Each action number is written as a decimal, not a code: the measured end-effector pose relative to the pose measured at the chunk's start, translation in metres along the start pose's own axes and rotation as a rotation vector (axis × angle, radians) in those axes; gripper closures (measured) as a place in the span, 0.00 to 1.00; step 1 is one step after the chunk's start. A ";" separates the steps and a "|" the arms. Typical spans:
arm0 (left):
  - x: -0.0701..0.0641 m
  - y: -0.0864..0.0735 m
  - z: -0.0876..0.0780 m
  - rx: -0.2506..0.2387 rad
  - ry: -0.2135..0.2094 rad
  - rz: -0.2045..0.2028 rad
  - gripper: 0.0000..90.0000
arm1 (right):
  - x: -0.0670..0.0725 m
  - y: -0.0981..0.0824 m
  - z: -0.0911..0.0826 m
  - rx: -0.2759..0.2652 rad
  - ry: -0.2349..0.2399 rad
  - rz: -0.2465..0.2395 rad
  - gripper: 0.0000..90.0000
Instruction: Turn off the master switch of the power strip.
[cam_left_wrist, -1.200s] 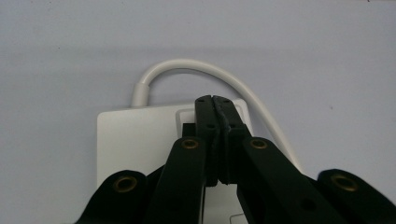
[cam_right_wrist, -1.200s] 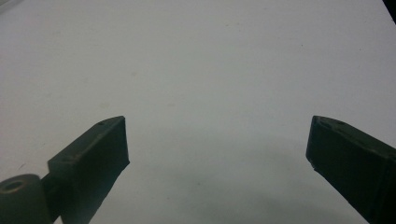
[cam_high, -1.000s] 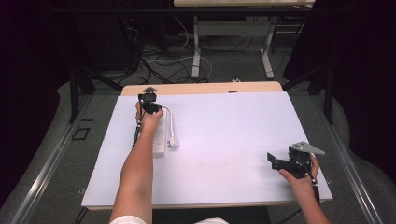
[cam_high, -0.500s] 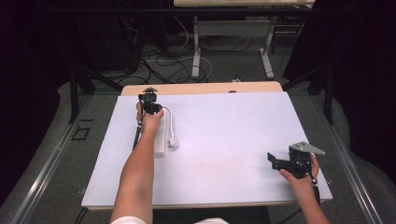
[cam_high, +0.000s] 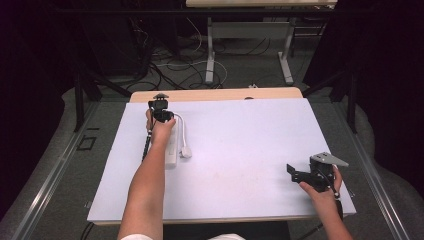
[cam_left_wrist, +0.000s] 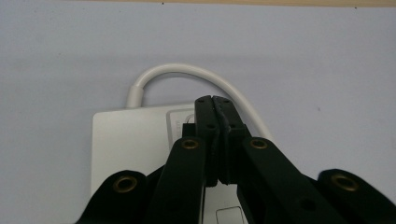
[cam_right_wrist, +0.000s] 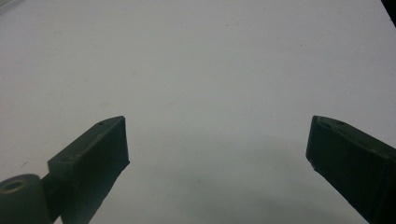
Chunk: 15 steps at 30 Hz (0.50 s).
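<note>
A white power strip (cam_high: 172, 146) lies on the white tabletop (cam_high: 240, 150) at the left, beside the person's left forearm. Its white cable (cam_high: 183, 129) loops back to a plug (cam_high: 186, 151) lying next to it. My left gripper (cam_high: 160, 111) is shut with nothing between its jaws. In the left gripper view the closed tips (cam_left_wrist: 214, 101) stand over the cable end of the strip (cam_left_wrist: 130, 149), at a small inset panel; contact cannot be told. The cable (cam_left_wrist: 187, 70) arches just beyond them. My right gripper (cam_high: 294, 172) rests near the front right corner, open (cam_right_wrist: 217, 140) over bare tabletop.
A strip of bare wood (cam_high: 215, 94) shows at the table's far edge. Beyond it on the floor are loose cables (cam_high: 175, 70) and the legs of another table (cam_high: 210, 55). Dark curtains close in both sides.
</note>
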<state>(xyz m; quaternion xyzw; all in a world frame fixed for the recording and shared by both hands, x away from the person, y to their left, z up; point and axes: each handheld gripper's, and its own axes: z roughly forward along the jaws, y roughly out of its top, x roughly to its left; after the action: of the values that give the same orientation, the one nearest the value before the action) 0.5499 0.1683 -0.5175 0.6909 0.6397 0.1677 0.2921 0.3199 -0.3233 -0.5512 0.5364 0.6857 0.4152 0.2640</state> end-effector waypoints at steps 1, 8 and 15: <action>0.000 0.000 -0.001 0.003 -0.002 0.000 1.00 | 0.000 0.000 0.000 -0.001 0.000 -0.004 0.06; 0.002 -0.001 -0.009 -0.009 -0.009 0.001 0.99 | 0.001 0.000 0.000 -0.004 -0.006 -0.007 0.06; 0.004 -0.002 -0.016 -0.021 -0.018 -0.005 0.99 | 0.002 0.000 0.000 0.010 -0.003 0.000 0.06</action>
<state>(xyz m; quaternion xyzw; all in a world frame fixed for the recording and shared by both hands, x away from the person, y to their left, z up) 0.5390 0.1757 -0.5075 0.6878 0.6368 0.1674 0.3055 0.3194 -0.3210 -0.5506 0.5383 0.6875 0.4108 0.2623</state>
